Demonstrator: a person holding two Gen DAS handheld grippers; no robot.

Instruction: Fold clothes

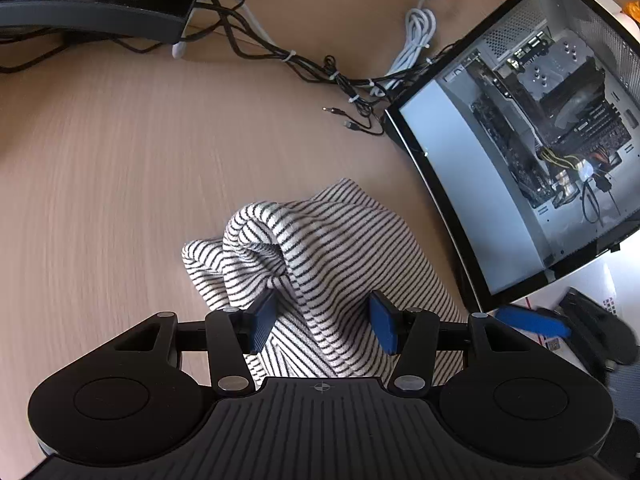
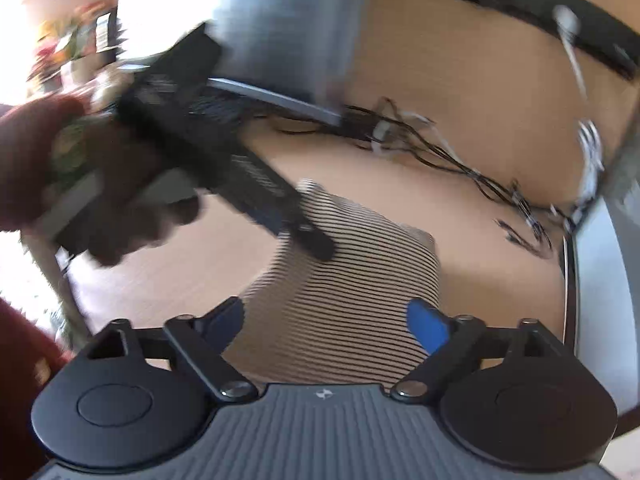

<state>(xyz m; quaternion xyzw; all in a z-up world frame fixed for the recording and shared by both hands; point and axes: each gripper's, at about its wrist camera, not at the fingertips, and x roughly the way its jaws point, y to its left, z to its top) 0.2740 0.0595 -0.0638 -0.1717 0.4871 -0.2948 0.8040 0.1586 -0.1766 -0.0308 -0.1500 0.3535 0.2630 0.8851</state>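
Striped garment [image 1: 340,248] sits bunched and half-folded on desk [image 1: 120,160], left gripper [image 1: 324,320] half-open and right gripper [image 2: 324,328] wide, neither gripping, folds left.

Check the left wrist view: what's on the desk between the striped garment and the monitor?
Nothing. In the left wrist view only bare wooden desk lies between the striped garment and the monitor; the cables run further right.

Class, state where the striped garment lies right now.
In the left wrist view the striped garment lies bunched on the wooden desk, between the left gripper pads, left of the open computer case.
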